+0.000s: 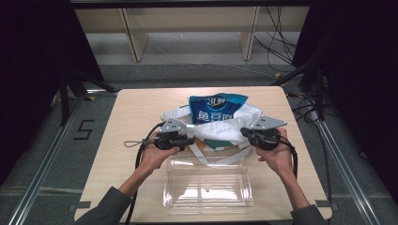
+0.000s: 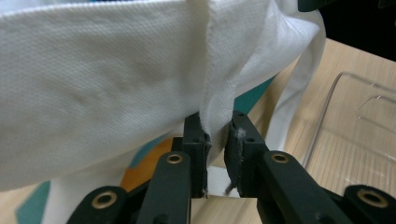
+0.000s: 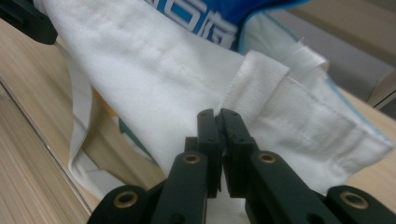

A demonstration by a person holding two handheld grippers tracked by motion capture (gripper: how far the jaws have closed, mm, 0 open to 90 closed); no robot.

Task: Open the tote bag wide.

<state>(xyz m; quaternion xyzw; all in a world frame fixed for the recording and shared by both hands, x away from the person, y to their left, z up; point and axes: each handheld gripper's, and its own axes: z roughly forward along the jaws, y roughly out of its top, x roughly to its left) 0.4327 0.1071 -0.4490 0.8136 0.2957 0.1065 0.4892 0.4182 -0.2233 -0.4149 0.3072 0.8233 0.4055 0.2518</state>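
Jaws clenched on cloth, both sides: left gripper (image 2: 217, 135) pinching a fold of the white tote bag (image 1: 213, 129), right gripper (image 3: 218, 122) nipping its hem beside a strap end. Bag stretched between them above the table (image 1: 126, 112), blue packet (image 1: 215, 108) inside, clear plastic box (image 1: 207, 185) just in front.
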